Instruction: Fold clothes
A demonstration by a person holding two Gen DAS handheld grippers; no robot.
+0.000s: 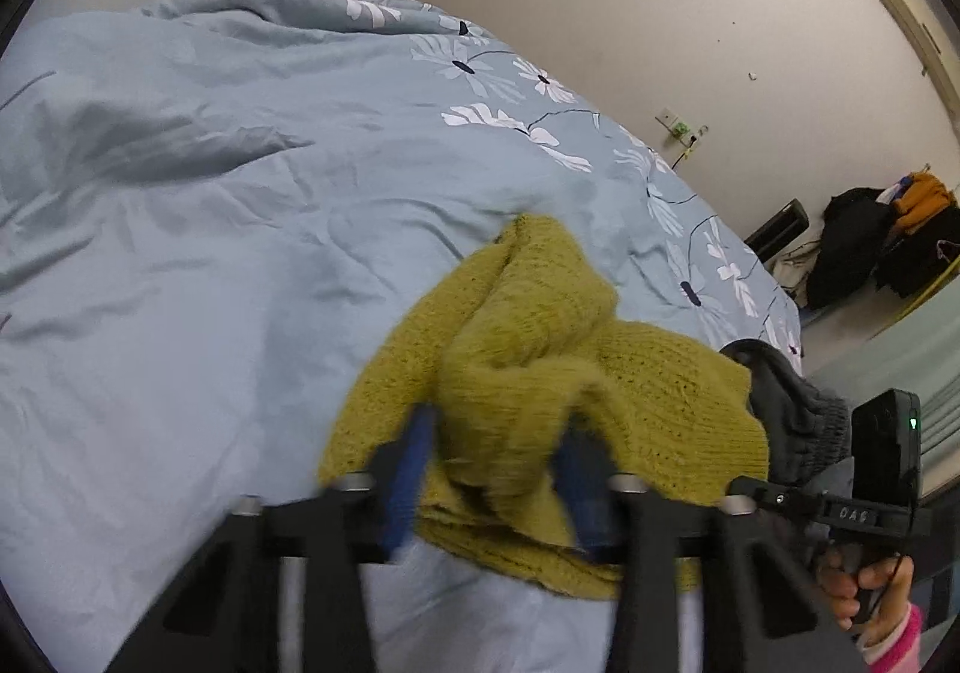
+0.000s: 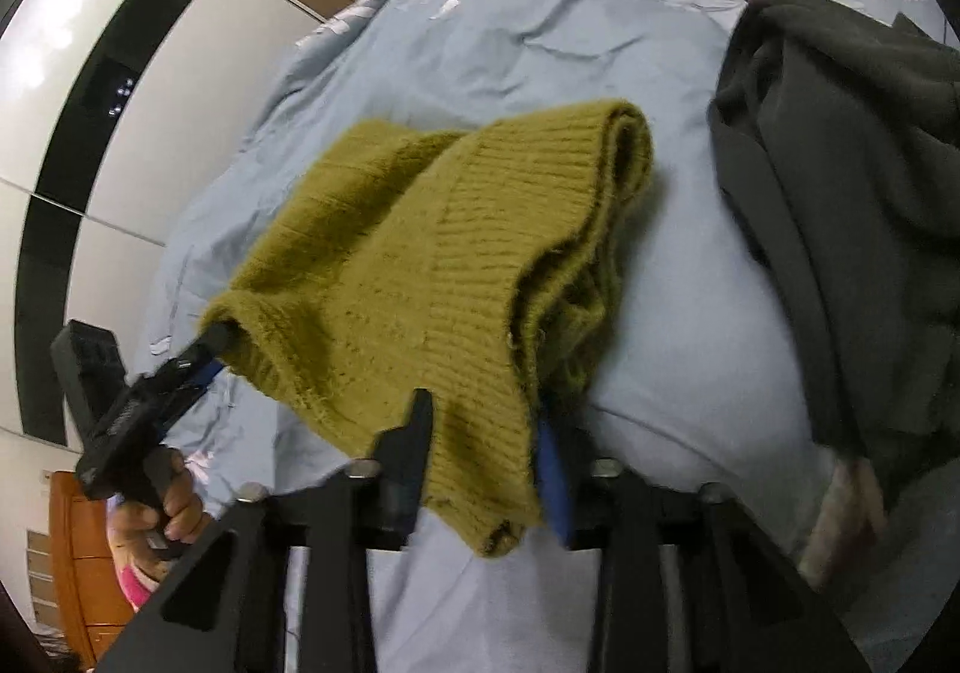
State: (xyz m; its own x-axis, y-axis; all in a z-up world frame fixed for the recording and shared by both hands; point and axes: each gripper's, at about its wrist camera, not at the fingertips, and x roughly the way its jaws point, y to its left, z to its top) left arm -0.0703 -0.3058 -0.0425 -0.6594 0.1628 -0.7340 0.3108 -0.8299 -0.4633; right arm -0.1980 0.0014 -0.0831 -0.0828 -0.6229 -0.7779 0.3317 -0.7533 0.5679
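An olive-green knit sweater (image 1: 540, 349) is held bunched above the blue-grey duvet (image 1: 210, 253). My left gripper (image 1: 498, 433) is shut on a thick wad of it between its blue pads. In the right wrist view, my right gripper (image 2: 483, 415) is shut on the sweater's (image 2: 420, 253) ribbed hem. The knit drapes between the two grippers, doubled over at the far end. The left gripper (image 2: 204, 355), held by a hand, pinches the sweater's left corner. The right gripper (image 1: 780, 496) shows at the lower right of the left wrist view, its tips hidden under the knit.
A dark grey garment (image 2: 840, 193) lies crumpled on the bed to the right of the sweater. The duvet (image 2: 540, 12) has white flower prints along its far side. A pile of dark clothes (image 1: 870, 247) sits by the wall. A white wardrobe (image 2: 90, 102) stands on the left.
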